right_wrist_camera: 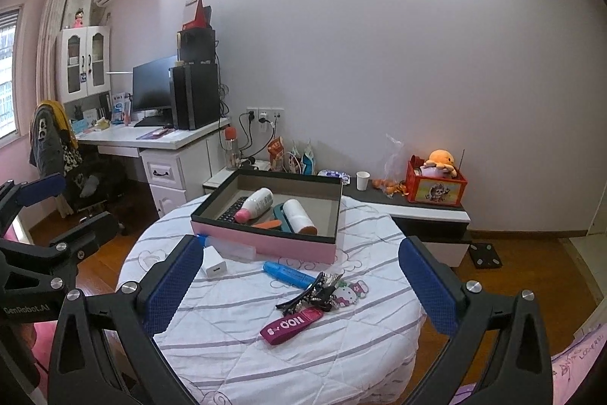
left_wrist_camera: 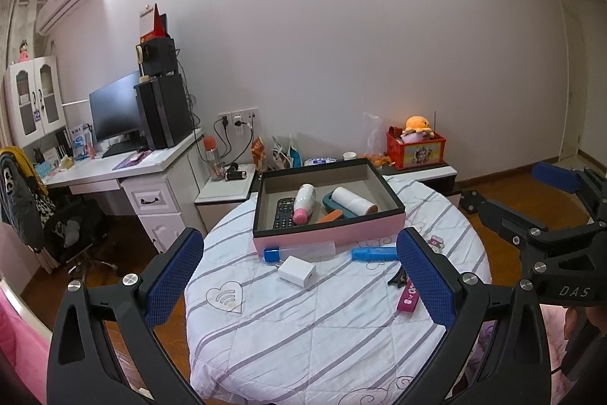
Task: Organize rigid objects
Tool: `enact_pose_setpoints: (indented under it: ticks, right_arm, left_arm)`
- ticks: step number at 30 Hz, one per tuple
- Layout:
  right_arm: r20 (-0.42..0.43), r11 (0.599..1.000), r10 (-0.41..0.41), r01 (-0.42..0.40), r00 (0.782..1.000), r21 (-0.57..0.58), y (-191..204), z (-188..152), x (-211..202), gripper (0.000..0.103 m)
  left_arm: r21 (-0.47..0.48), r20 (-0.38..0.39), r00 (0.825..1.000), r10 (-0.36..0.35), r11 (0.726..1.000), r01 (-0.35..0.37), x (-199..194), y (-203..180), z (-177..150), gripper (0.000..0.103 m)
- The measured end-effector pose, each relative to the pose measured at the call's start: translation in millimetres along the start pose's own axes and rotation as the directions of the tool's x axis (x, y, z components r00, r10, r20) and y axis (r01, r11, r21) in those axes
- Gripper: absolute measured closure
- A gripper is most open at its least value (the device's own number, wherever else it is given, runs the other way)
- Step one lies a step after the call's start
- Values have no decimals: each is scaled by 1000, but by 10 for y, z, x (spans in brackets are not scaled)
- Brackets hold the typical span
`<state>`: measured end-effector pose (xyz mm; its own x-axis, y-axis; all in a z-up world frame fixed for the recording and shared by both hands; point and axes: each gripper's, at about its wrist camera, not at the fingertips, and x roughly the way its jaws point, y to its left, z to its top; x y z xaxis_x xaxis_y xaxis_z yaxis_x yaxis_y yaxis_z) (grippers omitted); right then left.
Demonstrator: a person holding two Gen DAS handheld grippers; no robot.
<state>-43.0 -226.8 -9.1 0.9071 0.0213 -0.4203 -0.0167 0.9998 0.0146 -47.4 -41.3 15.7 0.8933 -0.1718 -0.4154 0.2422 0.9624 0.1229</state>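
A pink box (left_wrist_camera: 330,238) (right_wrist_camera: 265,243) stands at the far side of the round table (left_wrist_camera: 322,329) (right_wrist_camera: 265,348). It holds a remote (left_wrist_camera: 283,213), a white bottle with a pink cap (left_wrist_camera: 305,204) (right_wrist_camera: 255,204), a white roll (left_wrist_camera: 354,200) (right_wrist_camera: 299,213) and an orange file (left_wrist_camera: 329,216). In front of it lie a clear case with a blue cap (left_wrist_camera: 299,250), a white charger (left_wrist_camera: 297,271) (right_wrist_camera: 213,262), a blue highlighter (left_wrist_camera: 373,253) (right_wrist_camera: 290,274) and a key bunch with a magenta strap (right_wrist_camera: 303,306) (left_wrist_camera: 408,295). My left gripper (left_wrist_camera: 299,283) and right gripper (right_wrist_camera: 299,291) are open, empty, above the near table.
A low cabinet (right_wrist_camera: 428,211) behind the table carries a paper cup (right_wrist_camera: 363,180), snack bags and a red toy crate (right_wrist_camera: 436,186). A white desk (left_wrist_camera: 125,169) with monitor, computer tower and a draped chair stands left. Wood floor surrounds the table.
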Motion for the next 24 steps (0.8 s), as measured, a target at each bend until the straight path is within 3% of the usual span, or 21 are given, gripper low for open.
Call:
enact_pose_setpoints:
  ticks: [14, 19, 24]
  right_arm:
    - [-130, 999, 14, -10, 991, 31, -108, -270, 581, 0]
    - [-196, 999, 29, -21, 980, 44, -162, -415, 913, 0]
    - [-255, 998, 44, -29, 966, 64, -234, -541, 1248, 0]
  left_arm:
    - [22, -148, 989, -4, 1000, 7, 718, -58, -240, 0]
    - [28, -234, 972, -4, 1000, 11, 1133, -66, -411, 0]
    - [10, -337, 941, -10, 1000, 14, 1608, -32, -612, 0]
